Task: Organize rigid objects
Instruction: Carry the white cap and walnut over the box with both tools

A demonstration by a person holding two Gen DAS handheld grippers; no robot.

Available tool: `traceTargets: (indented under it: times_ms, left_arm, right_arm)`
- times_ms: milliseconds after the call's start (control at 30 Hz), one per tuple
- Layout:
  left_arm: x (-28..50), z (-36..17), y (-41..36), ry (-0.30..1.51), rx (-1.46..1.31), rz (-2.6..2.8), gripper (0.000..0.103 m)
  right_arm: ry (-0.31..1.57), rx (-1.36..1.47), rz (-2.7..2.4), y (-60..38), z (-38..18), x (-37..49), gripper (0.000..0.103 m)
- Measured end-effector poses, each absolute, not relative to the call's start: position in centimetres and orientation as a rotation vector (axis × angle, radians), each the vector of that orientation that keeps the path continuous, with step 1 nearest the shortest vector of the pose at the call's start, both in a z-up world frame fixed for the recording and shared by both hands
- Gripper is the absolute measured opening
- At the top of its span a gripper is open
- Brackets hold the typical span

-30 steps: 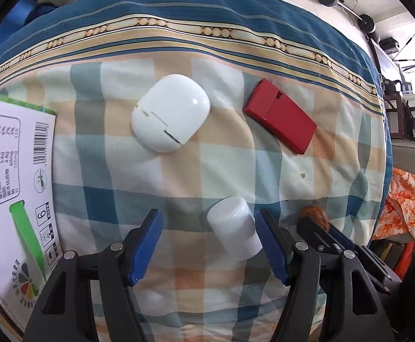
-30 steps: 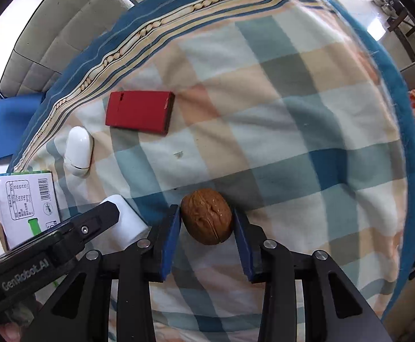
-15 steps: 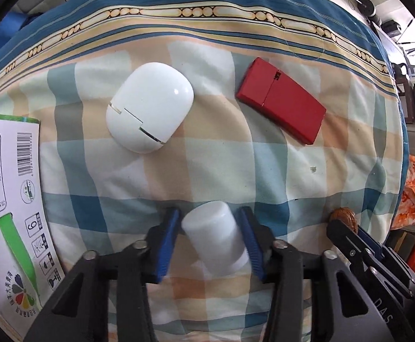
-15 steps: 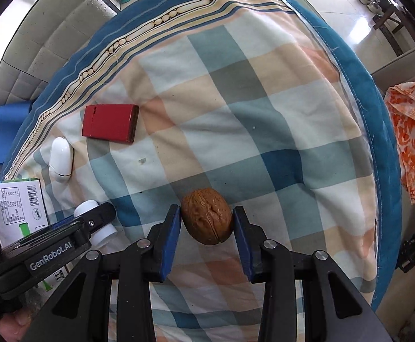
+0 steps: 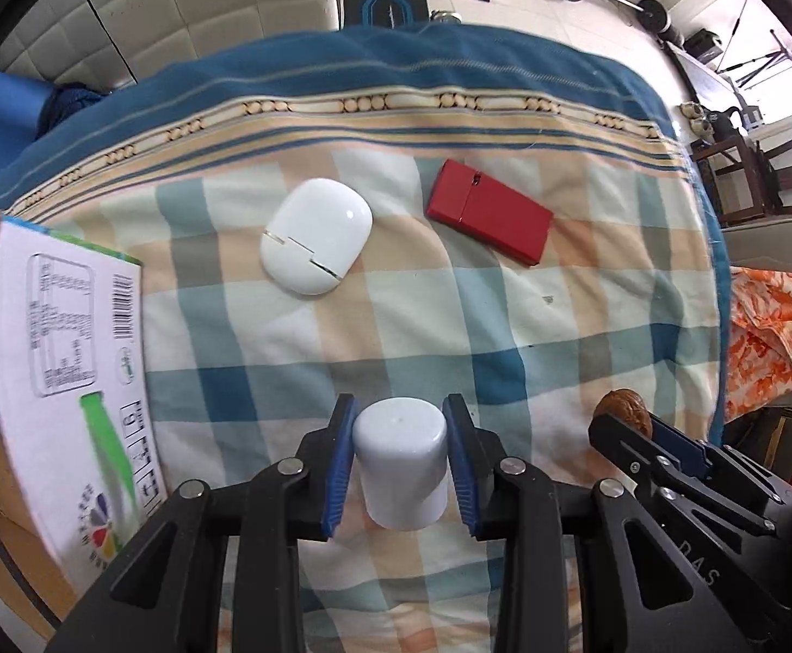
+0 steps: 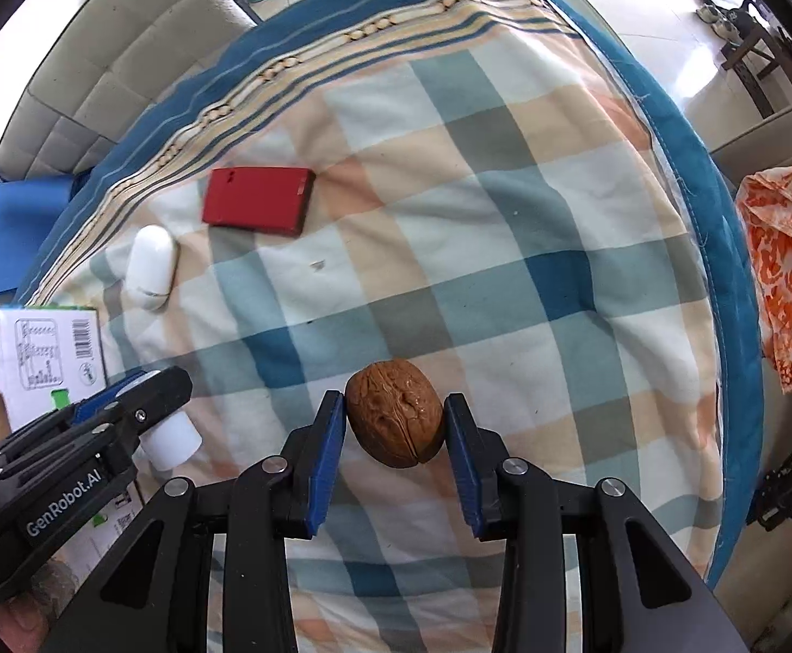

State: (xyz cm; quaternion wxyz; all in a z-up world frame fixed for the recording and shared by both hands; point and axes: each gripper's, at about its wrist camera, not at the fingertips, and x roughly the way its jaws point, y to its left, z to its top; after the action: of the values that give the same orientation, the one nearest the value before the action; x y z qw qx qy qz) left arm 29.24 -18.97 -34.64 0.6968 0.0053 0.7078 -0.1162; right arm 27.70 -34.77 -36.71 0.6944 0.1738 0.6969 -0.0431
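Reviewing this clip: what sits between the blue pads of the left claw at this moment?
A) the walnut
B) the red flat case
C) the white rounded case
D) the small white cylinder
D: in the left wrist view the left claw has its blue pads pressed on both sides of the small white cylinder, while the walnut is clamped in the right claw.
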Motion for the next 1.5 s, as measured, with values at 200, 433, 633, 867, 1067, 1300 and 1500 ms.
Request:
traceTargets:
  times_ms: [200,433,633,867,1067,1300,1500]
  left_arm:
    - [28.2,-29.9,-16.0,1.495,-0.013,-0.308,0.029]
    - [27.3,-25.2,-10.3,1.418,-0.043,-0.326,0.029]
    - [25.4,-22.7,-3.6,1.378,-0.066,-0.299,0.029]
    - [24.3,-22.1,6.5,1.383,-0.092,-0.231,0.029]
    - [24.7,-25.0,14.7,1.443,-0.114,-0.150,0.029]
    - [26.6,-32.3,20.5,1.596,-0.154,-0.094,0.029]
    - [27.7,-36.7,21.8,1.681,-0.140,-0.077,0.029]
  right_arm:
    - [1.505,0.364,-0.055,-32.6,-32.7,25.8,0.039]
    - [1.446,0.360,0.015,-27.6,-27.4,23.9,0.039]
    - [1.412,0.331,0.093,-21.0,-23.5,22.6,0.039]
    - [1.427,0.311,0.205,-10.8,-22.8,22.1,0.039]
    - [1.493,0.304,0.278,-2.3,-26.5,23.4,0.039]
    - [1.591,0.272,0.299,4.4,-33.2,26.0,0.039]
    - [1.651,0.215,0.282,7.3,-37.4,27.8,0.040]
